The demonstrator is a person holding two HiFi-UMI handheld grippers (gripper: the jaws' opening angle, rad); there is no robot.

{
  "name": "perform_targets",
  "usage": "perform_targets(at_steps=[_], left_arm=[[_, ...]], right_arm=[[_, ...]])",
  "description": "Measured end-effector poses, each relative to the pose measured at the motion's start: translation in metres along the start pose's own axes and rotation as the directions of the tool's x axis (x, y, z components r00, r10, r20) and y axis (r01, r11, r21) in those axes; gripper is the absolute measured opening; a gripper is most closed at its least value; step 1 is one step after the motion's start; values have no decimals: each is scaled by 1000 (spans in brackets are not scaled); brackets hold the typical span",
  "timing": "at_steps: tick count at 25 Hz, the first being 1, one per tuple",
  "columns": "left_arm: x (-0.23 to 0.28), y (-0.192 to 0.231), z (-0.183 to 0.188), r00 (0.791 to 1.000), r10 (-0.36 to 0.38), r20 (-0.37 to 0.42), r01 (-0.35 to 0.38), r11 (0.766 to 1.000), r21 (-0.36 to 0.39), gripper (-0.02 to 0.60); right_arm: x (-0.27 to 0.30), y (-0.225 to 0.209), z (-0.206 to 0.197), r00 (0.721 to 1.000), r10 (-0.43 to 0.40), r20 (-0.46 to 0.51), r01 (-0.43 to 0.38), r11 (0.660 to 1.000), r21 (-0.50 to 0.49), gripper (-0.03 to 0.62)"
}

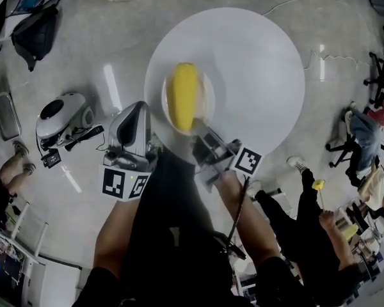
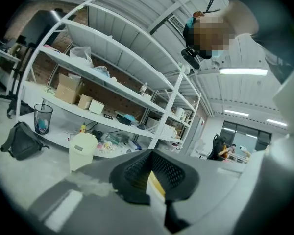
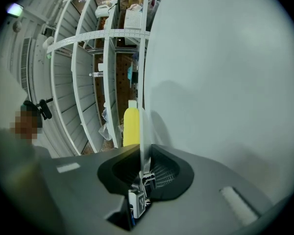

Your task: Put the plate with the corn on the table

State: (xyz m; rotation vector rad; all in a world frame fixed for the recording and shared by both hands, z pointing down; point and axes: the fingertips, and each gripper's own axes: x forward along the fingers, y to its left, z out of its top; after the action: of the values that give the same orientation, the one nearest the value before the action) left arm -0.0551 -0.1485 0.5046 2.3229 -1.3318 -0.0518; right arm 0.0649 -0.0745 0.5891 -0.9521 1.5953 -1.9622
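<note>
One round white table (image 1: 256, 62) fills the ground below. Plate (image 1: 207, 98) hangs over its near side; contact with the top not readable. Right gripper (image 3: 143, 169) is clamped edge-on to the plate's near rim. Left gripper (image 2: 153, 179) is off the table's left edge, clear of the plate, jaws drawn together, with a pale sliver in the cleft that I cannot name. Corn (image 1: 182, 94) lies along the plate. Judgement: lower level and slow so the corn cannot roll, let the base settle flat, then release.
</note>
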Motion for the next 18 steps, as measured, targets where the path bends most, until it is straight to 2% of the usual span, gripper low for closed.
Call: perform_targets(at_steps=[18], left_arm=[[10, 12, -11, 1000, 1, -13, -1, 1000, -19, 2]], right_arm=[[16, -14, 6, 999, -48, 5, 48, 999, 10, 55]])
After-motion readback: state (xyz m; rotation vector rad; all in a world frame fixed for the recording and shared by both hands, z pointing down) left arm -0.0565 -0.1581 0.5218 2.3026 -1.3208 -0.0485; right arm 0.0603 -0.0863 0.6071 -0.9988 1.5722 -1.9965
